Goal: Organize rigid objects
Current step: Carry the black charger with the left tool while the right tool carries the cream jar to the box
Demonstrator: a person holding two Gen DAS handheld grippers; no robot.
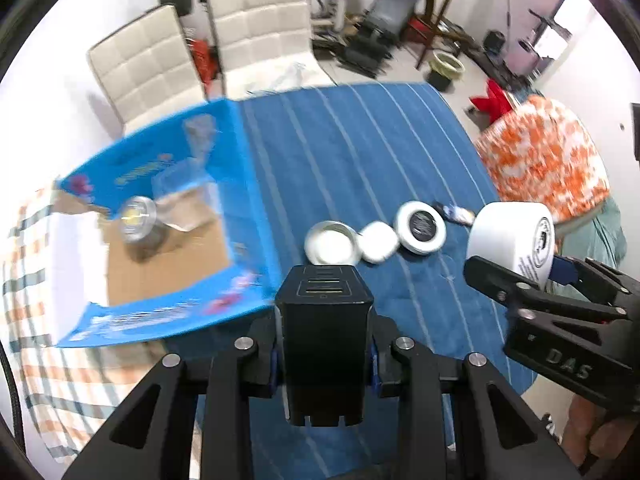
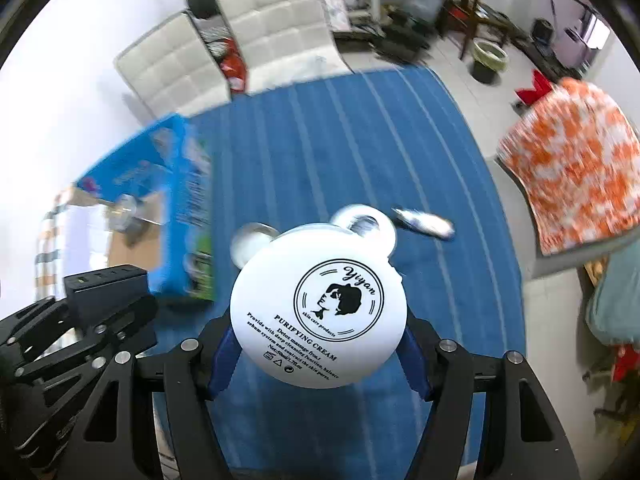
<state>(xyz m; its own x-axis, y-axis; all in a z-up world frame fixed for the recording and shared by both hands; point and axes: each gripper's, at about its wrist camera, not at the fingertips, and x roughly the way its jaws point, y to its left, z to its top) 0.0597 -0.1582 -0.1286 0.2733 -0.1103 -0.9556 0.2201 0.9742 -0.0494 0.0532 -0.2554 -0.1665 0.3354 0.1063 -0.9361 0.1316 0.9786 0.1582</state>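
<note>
My left gripper (image 1: 324,360) is shut on a black USB charger block (image 1: 324,344), held above the blue striped cloth (image 1: 360,152). My right gripper (image 2: 320,344) is shut on a white cream jar (image 2: 320,304) with a printed label facing the camera; the jar (image 1: 512,236) and right gripper (image 1: 524,276) also show at the right of the left wrist view. An open blue cardboard box (image 1: 240,184) lies to the left with a metal tin (image 1: 136,220) inside. On the cloth lie an open white jar (image 1: 330,242), a small white case (image 1: 378,246) and a white lidded jar (image 1: 420,227).
Two white padded chairs (image 1: 256,28) stand behind the table. An orange and white patterned cloth (image 1: 548,160) is at the right. A checked cloth (image 1: 40,320) covers the left near side. A small silvery tube (image 2: 424,222) lies on the blue cloth. Clutter fills the far floor.
</note>
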